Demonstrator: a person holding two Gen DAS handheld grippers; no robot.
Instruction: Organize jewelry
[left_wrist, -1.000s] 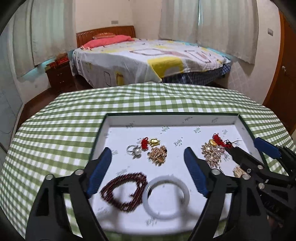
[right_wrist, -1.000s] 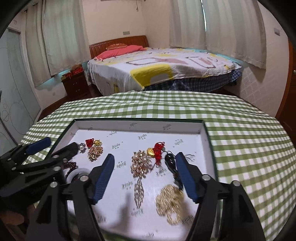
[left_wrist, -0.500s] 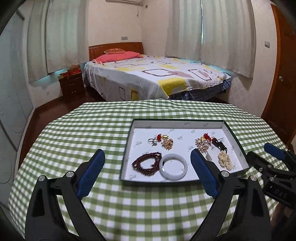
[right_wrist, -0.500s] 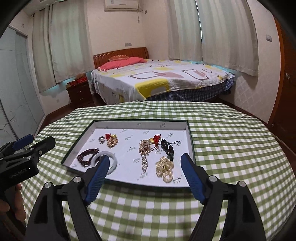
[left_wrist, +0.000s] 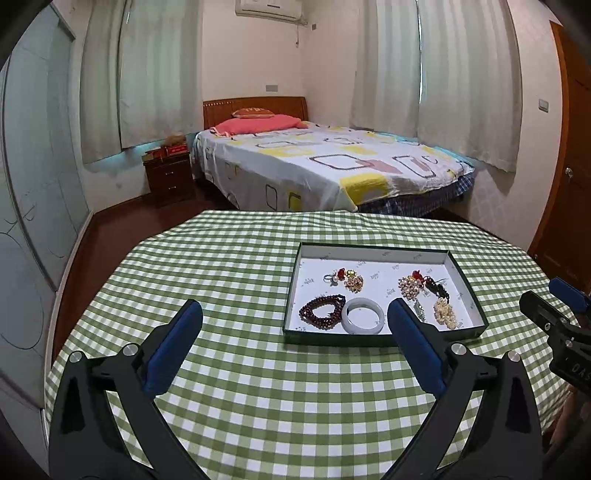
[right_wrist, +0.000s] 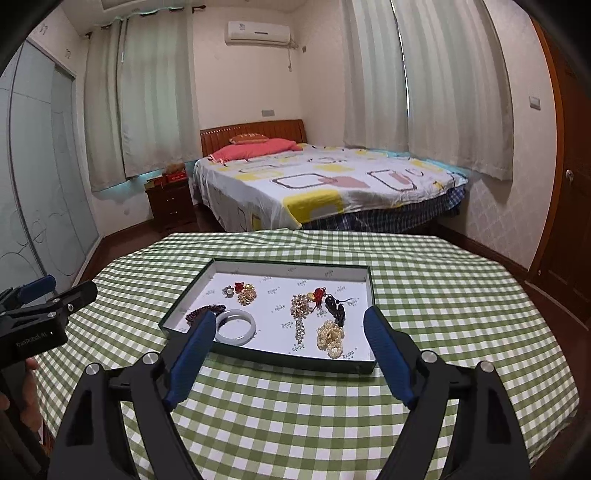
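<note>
With both sets of jaws spread wide and nothing between them, having just been opening further, the left gripper (left_wrist: 295, 332) and the right gripper (right_wrist: 290, 339) hang above the checked cloth of the bench (left_wrist: 229, 280), clear of everything on it. In the left wrist view the right gripper juts in at the right edge of the frame; in the right wrist view the left one shows at the left edge, with part of a hand (right_wrist: 22, 384) behind it. Beyond the blue pads, at centre right in the left view and dead centre in the right, sits the shallow tray (right_wrist: 266, 355) holding all the jewelry: a dark red bead bracelet (left_wrist: 322, 311) touching a pale bangle (left_wrist: 362, 316) at the near left, a ring and small gold and red pieces (left_wrist: 345, 277) behind them, and at the right a gold cluster (right_wrist: 301, 305), a dark piece (right_wrist: 335, 306) and a pearl strand (right_wrist: 330, 338). Nothing lies loose on the cloth. To my eye the sorting looks finished, or nearly so; only tidying within the tray could remain.
</note>
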